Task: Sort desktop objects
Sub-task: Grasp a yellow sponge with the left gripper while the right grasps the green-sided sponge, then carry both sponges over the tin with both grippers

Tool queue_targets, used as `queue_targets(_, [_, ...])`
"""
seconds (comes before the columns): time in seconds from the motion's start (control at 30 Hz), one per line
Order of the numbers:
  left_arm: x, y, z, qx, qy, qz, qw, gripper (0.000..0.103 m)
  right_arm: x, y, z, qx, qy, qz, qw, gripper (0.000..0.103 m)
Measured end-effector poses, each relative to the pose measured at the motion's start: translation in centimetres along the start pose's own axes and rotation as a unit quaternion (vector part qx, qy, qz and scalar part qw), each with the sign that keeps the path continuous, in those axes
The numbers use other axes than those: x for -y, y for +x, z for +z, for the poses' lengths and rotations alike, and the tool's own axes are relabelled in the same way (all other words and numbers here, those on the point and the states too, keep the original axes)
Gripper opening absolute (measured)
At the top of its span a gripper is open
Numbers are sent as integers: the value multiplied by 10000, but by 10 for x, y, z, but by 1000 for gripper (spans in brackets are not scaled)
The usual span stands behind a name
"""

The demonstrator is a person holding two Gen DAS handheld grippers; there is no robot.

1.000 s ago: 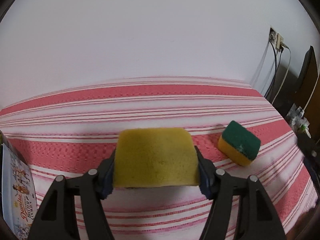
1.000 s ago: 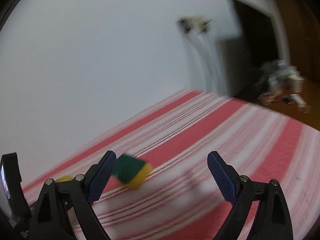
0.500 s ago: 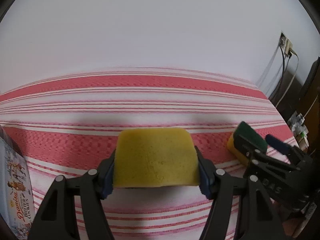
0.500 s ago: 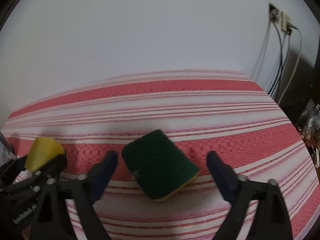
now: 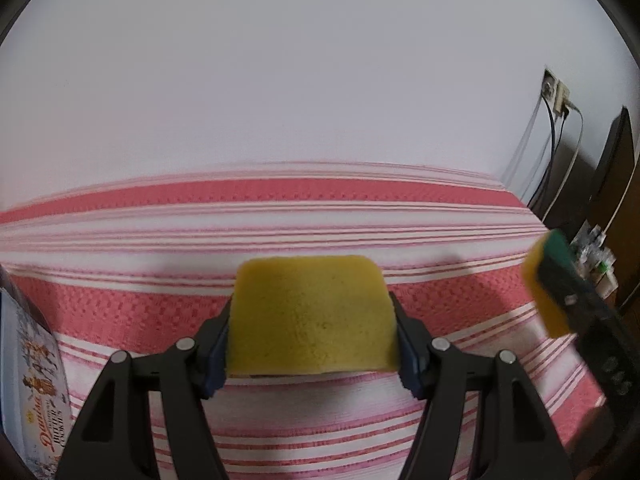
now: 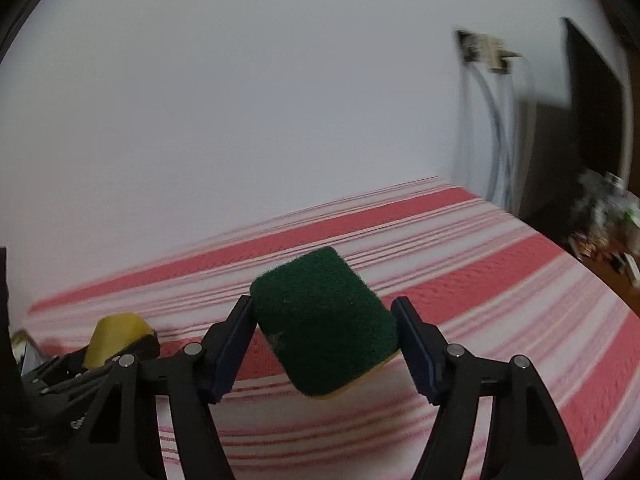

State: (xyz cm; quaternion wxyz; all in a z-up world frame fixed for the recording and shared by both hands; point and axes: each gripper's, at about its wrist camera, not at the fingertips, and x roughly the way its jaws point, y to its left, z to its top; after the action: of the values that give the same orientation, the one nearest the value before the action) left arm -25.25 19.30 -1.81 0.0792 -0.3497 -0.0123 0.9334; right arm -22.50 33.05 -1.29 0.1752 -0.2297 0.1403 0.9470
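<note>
Two sponges, one in each hand-held gripper. The left hand-held gripper [image 5: 312,344] is clamped on a sponge [image 5: 310,316] with its yellow side facing up, blue pads pressing in from both sides, and it's held just above the worktop [image 5: 280,200], which has a red and white striped cloth on it. The right hand-held gripper [image 6: 324,344] is grasping the second sponge [image 6: 324,320], dark green scrubby side up with a thin yellow edge peeking out underneath; it sits a bit skewed between the pads and looks lifted off the cloth.

From the left camera you can see that second sponge off at the right edge, blurry, yellow and green. From the right camera the yellow one shows low on the left.

A cookie tin [image 5: 32,376] sits at the far left of the worktop. Wall socket [image 5: 554,92] with cables hanging down is past the right end of the worktop.
</note>
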Motion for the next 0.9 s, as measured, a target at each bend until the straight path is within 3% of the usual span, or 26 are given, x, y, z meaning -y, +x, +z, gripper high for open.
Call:
queue_targets(0.27, [13,-9,0,339,365,236,9985,67,1,-53,-9,749,123,-563,9955,72])
queue_targets(0.4, [18,-12,1,422,430,236,9979,67,6,-52,-11,917,29,-793,9926,72])
queue_targets(0.9, [14,-22,-5,538,359,112,9978,67,-19,-61,-16,1096,-372,-778,9902,72])
